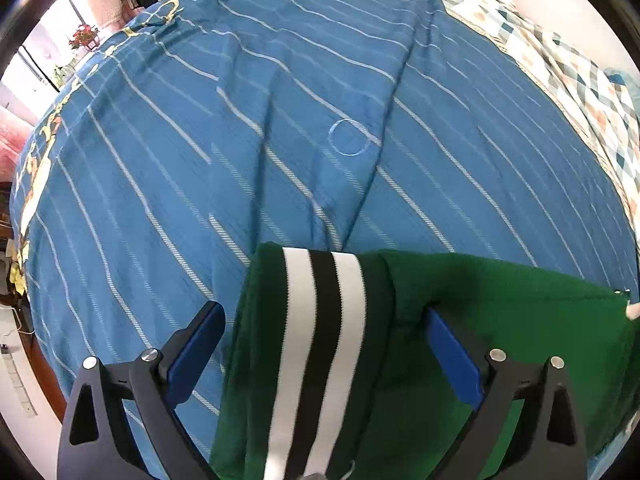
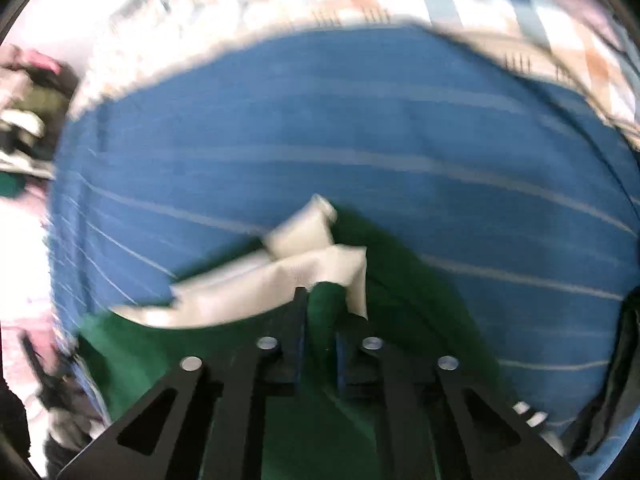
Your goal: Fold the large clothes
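Observation:
A green garment point(image 1: 500, 320) lies on a blue striped bedspread point(image 1: 280, 120). A sleeve end with white and black cuff stripes point(image 1: 320, 320) lies between the fingers of my left gripper point(image 1: 324, 312), which is open around it. In the right wrist view my right gripper point(image 2: 320, 300) is shut on a fold of the green garment point(image 2: 326, 308), next to its white lining or collar piece point(image 2: 260, 292). That view is blurred by motion.
The bedspread point(image 2: 360, 140) covers most of both views. A patterned checked sheet point(image 1: 560, 60) runs along the far right edge. A window with a red plant point(image 1: 84, 36) is at the far left. Dark clothing point(image 2: 624, 360) hangs at the right.

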Tool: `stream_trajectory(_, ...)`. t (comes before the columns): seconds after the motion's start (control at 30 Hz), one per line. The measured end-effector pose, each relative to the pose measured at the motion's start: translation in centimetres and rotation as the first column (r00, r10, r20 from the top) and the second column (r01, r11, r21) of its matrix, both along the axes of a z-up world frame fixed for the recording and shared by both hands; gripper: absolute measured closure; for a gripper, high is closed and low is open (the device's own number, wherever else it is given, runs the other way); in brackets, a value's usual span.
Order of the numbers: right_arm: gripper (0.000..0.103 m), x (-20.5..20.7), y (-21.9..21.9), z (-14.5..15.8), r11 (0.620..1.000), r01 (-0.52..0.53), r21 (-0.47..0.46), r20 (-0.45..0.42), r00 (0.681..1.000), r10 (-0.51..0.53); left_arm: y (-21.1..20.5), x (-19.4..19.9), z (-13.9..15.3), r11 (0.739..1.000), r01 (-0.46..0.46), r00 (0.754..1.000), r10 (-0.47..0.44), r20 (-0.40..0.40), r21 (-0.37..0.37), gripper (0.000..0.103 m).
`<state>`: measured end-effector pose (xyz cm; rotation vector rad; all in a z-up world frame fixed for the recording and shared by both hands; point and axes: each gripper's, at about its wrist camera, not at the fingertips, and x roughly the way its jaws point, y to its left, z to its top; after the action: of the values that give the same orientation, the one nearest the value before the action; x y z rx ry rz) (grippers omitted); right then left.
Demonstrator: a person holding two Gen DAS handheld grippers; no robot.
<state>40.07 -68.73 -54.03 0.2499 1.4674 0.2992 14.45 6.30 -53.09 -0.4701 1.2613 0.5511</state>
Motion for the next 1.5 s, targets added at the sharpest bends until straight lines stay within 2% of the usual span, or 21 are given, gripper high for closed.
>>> stream_trajectory(0.1,0.093,0.6,-1.1,2.6,0.994,0.083,0.071,0.070,0.994,-0.088,0.3,-0.2,-0.3,1.000,-0.006,1.000,0.006,-0.007,-0.008,0.003)
stream_trajectory(0.2,0.093,1.3,-0.9,1.6,0.991,0.119,0.054,0.071,0.990,-0.123,0.3,0.0,-0.7,1.000,0.012,1.000,-0.012,-0.021,-0.001,0.003)
stream_trajectory(0.27,0.092,1.8,-0.1,-1.1,0.992,0.126,0.010,0.039,0.991,-0.126,0.2,0.1,-0.8,1.000,0.024,0.999,-0.024,-0.029,0.004,0.003)
stream_trajectory(0.33,0.084,2.6,1.1,-4.4,0.992,0.101,-0.072,-0.045,0.993,-0.105,0.3,-0.3,-0.3,1.000,0.007,1.000,-0.007,-0.029,-0.005,0.003)
stream_trajectory(0.37,0.075,2.8,1.1,-4.8,0.990,0.104,-0.094,-0.069,0.991,-0.111,0.3,-0.7,0.1,1.000,-0.004,1.000,0.004,-0.021,-0.009,0.003)
stream_trajectory(0.47,0.051,1.7,0.5,-2.1,0.986,0.106,-0.129,-0.019,0.994,-0.110,0.4,-4.1,3.2,0.997,-0.071,0.997,0.071,0.023,-0.009,0.003)
stream_trajectory(0.53,0.044,-0.4,0.2,1.9,0.989,0.081,-0.123,0.050,0.996,-0.075,0.3,-8.2,5.1,0.984,-0.170,0.984,0.172,0.044,-0.054,0.003)
stream_trajectory(0.6,0.043,-2.7,0.0,4.3,0.992,0.051,-0.115,0.080,0.996,-0.042,-0.4,-11.9,5.7,0.957,-0.260,0.963,0.268,0.043,-0.129,0.003)
stream_trajectory(0.67,0.043,-5.1,-0.3,5.5,0.995,0.040,-0.086,0.069,0.997,-0.034,-1.8,-15.8,5.1,0.903,-0.355,0.928,0.371,0.022,-0.240,0.003)
stream_trajectory(0.7,0.043,-6.0,-0.2,5.8,0.998,0.035,-0.061,0.058,0.998,-0.031,-2.9,-17.7,4.4,0.864,-0.398,0.906,0.424,0.019,-0.309,0.003)
stream_trajectory(0.77,0.043,-8.7,-0.2,5.6,0.999,0.035,-0.009,0.025,0.999,-0.034,-4.9,-19.6,2.6,0.802,-0.439,0.873,0.487,0.017,-0.405,0.003)
stream_trajectory(0.83,0.043,-10.4,0.5,4.6,0.999,0.040,0.024,-0.024,0.999,-0.040,-6.9,-20.2,0.4,0.741,-0.461,0.841,0.541,0.026,-0.489,0.003)
stream_trajectory(0.93,0.044,-12.5,1.5,2.6,0.999,0.038,0.039,-0.089,0.995,-0.035,-8.0,-19.2,-2.8,0.670,-0.497,0.772,0.632,0.071,-0.552,0.003)
stream_trajectory(1.03,0.044,-13.8,2.7,1.1,0.998,0.021,0.051,-0.126,0.992,-0.014,-6.7,-17.6,-3.4,0.690,-0.564,0.742,0.665,0.088,-0.454,0.029)
stream_trajectory(1.07,0.044,-14.2,3.2,0.7,0.999,0.012,0.053,-0.136,0.991,-0.005,-5.9,-17.2,-3.4,0.680,-0.589,0.722,0.686,0.095,-0.436,0.043)
stream_trajectory(1.1,0.044,-14.4,3.5,0.4,0.998,0.004,0.055,-0.143,0.990,0.004,-5.4,-16.9,-3.3,0.674,-0.601,0.709,0.698,0.103,-0.430,0.049)
stream_trajectory(1.17,0.044,-15.0,4.3,0.0,0.998,-0.016,0.060,-0.152,0.988,0.025,-4.2,-15.9,-2.4,0.695,-0.593,0.713,0.688,0.134,-0.406,0.067)
stream_trajectory(1.23,0.044,-15.7,5.3,-0.2,0.996,-0.036,0.077,-0.150,0.988,0.047,-2.7,-14.7,-0.9,0.730,-0.557,0.729,0.658,0.187,-0.397,0.076)
stream_trajectory(1.4,0.044,-16.0,6.9,-0.8,0.991,-0.010,0.132,-0.161,0.986,0.032,1.9,-13.1,0.1,0.777,-0.493,0.748,0.608,0.266,-0.392,0.078)
stream_trajectory(1.47,0.044,-15.6,7.1,-1.1,0.991,-0.002,0.136,-0.137,0.990,0.021,2.8,-12.9,-0.9,0.789,-0.454,0.761,0.585,0.281,-0.413,0.077)
stream_trajectory(1.5,0.054,-15.3,7.1,-1.8,0.995,0.009,0.102,-0.124,0.992,0.004,3.0,-12.7,-1.7,0.788,-0.443,0.774,0.577,0.261,-0.427,0.075)
